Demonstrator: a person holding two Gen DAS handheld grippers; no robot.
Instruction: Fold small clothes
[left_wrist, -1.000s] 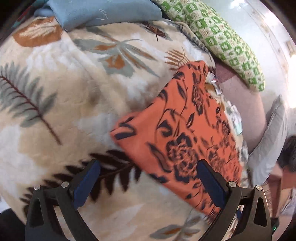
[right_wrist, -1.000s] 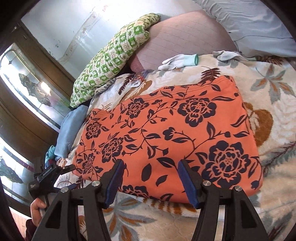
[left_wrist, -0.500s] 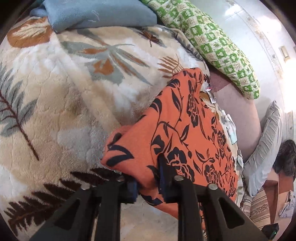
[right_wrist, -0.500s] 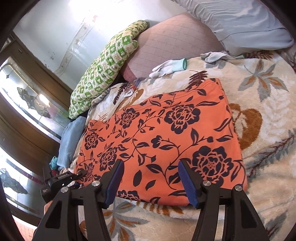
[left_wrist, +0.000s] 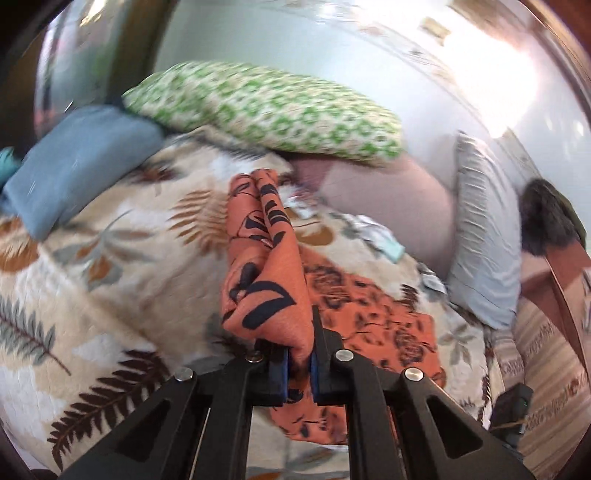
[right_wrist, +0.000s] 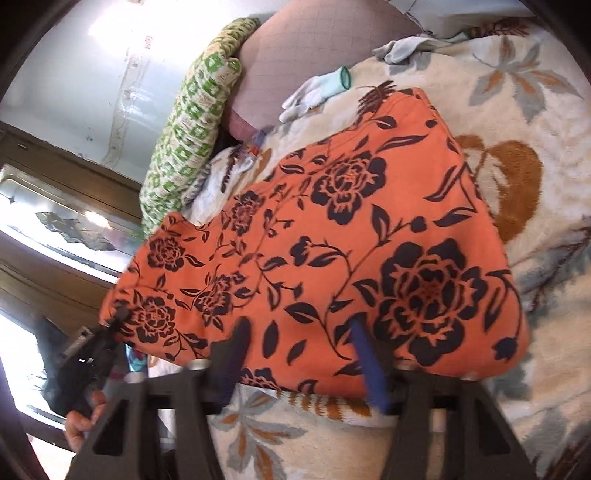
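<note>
The orange cloth (right_wrist: 332, 240) lay spread on the leaf-print blanket (right_wrist: 535, 110), with one corner lifted clear of it. That corner was clamped in the left gripper (left_wrist: 298, 363), whose jaws were clenched on a bunched fold of the fabric, so that a ridge of cloth (left_wrist: 258, 258) rose from the pads while the rest trailed down to the blanket. At the near hem, the right gripper (right_wrist: 299, 354) was set astride the edge; its jaws were closing, with fabric between them, but a firm pinch could not be confirmed from the blurred view. A green-checked pillow (left_wrist: 266, 107) and a pale glove (right_wrist: 314, 92) lay beyond the cloth, apart from it.

The step in hand was judged to be the taking up of two points along one side, ahead of the first fold. For the next move, the right pinch would have to be completed, and then both held points carried together across to the far edge, kept level so that the hem is laid down straight and no slack is bunched under the fold.
</note>
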